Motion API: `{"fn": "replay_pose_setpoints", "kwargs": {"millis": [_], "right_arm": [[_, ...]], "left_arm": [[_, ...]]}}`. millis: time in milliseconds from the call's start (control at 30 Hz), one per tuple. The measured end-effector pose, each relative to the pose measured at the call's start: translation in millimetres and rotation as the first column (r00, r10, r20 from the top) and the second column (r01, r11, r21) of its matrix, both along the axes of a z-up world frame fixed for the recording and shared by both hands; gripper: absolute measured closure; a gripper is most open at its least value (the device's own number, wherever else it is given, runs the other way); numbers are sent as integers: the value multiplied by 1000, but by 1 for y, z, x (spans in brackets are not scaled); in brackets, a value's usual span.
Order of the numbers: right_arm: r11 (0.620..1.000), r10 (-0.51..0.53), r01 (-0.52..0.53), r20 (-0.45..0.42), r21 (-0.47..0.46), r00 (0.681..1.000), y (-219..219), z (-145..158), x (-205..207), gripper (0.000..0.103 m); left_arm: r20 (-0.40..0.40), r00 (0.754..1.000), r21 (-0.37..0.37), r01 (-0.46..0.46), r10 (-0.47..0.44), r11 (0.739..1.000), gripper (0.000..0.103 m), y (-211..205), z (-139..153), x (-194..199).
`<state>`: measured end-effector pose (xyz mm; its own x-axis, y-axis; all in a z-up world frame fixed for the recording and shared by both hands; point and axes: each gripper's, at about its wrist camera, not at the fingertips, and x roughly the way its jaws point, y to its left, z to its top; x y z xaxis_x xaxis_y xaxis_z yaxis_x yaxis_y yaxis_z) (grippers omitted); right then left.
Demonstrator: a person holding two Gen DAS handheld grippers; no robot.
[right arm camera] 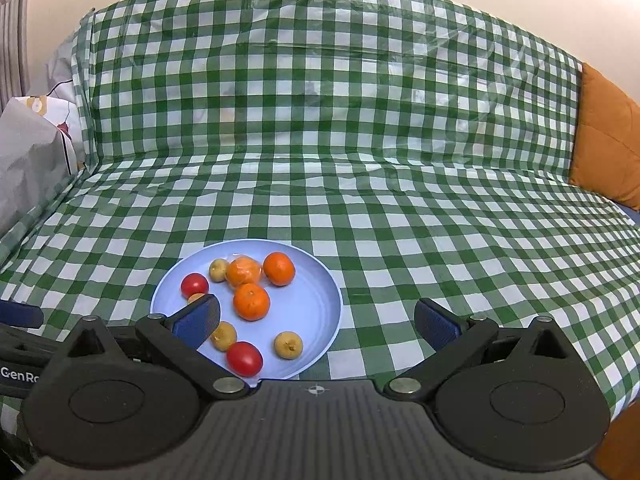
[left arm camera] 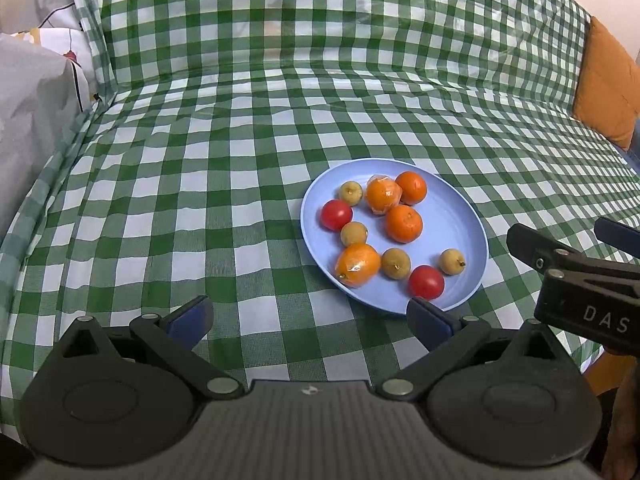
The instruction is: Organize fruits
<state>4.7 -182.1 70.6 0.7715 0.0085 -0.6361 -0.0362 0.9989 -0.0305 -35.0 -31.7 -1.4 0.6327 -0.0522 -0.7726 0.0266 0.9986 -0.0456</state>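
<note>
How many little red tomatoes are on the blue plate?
2. One red tomato sits at the blue plate's left edge; the other lies by the near rim. None seem hidden.

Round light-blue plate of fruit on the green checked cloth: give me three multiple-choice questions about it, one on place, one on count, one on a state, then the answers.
1. Where does the round light-blue plate rest?
A. on the green-and-white checked cloth
B. on the orange cushion
C. on a bare wooden board

2. How many red tomatoes lie on it?
A. one
B. two
C. four

3. How is the left gripper?
A. shut on a tomato
B. shut, empty
C. open, empty

Answers: 1 A, checks surround the rim. 2 B, one tomato on the plate's left side, one at the near rim. 3 C, its fingers stand wide apart with nothing between them.
</note>
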Motion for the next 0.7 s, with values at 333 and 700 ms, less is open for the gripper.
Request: {"fn": "replay_pose_setpoints", "kwargs": {"millis": [333,700], "right_arm": [[1000,9,-9,-9,-12,1000,-3,-1,6,1],[999,21,-19,-52,30,998,-22,-10,27,1]], "left_arm": [[6,1000,10,10,-10,1000,0,-4,-3,5],[9,1000,13,14,-14,1000,0,-8,-10,18]]}}
